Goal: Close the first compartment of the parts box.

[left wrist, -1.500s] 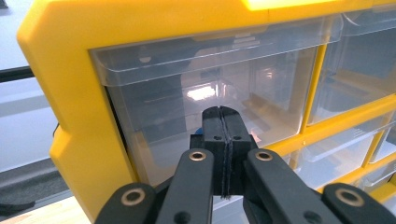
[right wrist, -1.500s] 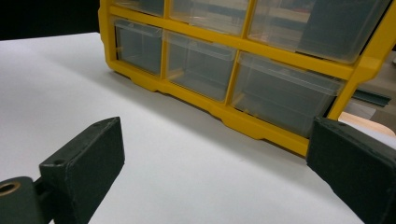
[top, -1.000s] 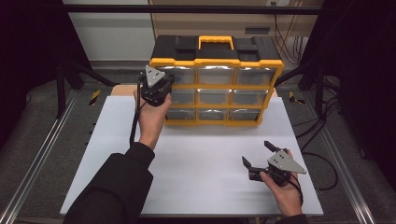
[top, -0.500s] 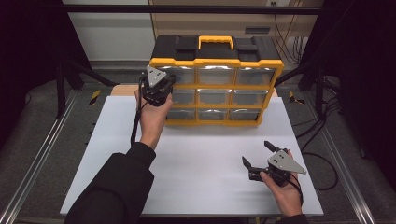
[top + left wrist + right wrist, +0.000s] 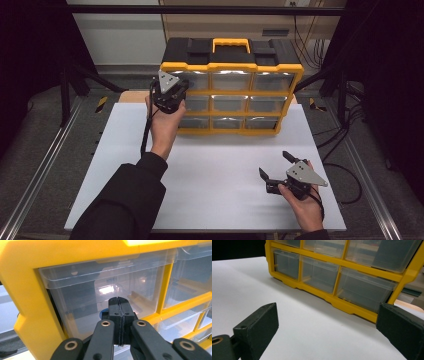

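Dark curtains close in both sides of the scene, and a white table (image 5: 215, 175) stands between metal rails on a grey floor. At the far edge of the table stands a yellow organiser (image 5: 231, 90) with a black top, a yellow carry handle (image 5: 231, 45) and three rows of three clear drawers.

In the high view the left gripper (image 5: 170, 95) is held up against the left side of the organiser, level with the upper two drawers of the left column, its grey three-cornered plate facing up. The left gripper view looks straight at the top left drawer (image 5: 105, 297), a clear plastic box set in the yellow frame. The two black jaws are pressed together with only a thin seam between them, their tips right at the lower front of that drawer. Whether they pinch any part of the drawer I cannot tell; nothing shows between them.

The right gripper (image 5: 280, 167) rests low over the near right part of the table, well apart from the organiser, in the person's right hand (image 5: 305, 205). Its jaws stand wide open with bare table between them, holding nothing. The right gripper view looks across the white surface toward the bottom row of drawers (image 5: 337, 277)
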The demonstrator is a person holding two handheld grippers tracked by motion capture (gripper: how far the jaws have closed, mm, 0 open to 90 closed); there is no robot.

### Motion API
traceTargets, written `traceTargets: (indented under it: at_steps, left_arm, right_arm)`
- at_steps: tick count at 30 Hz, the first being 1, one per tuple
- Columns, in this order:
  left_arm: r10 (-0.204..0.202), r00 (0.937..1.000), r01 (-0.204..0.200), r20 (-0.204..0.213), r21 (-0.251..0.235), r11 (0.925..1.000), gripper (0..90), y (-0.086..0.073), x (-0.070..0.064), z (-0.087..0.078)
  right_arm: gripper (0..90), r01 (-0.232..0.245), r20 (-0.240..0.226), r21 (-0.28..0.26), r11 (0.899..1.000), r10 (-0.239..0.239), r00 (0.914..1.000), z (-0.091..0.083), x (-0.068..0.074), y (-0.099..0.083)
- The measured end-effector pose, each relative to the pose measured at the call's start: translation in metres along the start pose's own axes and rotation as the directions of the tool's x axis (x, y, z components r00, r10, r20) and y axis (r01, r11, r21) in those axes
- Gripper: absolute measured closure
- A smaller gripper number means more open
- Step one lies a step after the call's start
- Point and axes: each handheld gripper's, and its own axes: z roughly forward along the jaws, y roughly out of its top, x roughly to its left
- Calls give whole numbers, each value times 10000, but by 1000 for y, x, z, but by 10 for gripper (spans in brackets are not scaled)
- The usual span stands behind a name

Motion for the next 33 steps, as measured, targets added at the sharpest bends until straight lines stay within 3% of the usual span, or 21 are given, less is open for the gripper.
traceTargets:
  at_steps: [13,33]
  left_arm:
    - [116,9999,-117,61,83,9999,895,-2,-2,-1]
    - [50,9998,-43,175,-404,9992,894,-3,-5,-12]
  right_arm:
    - [46,9,-6,2,10000,-9,10000,0,0,0]
    - [48,46,-49,20,10000,-46,10000,1,2,0]
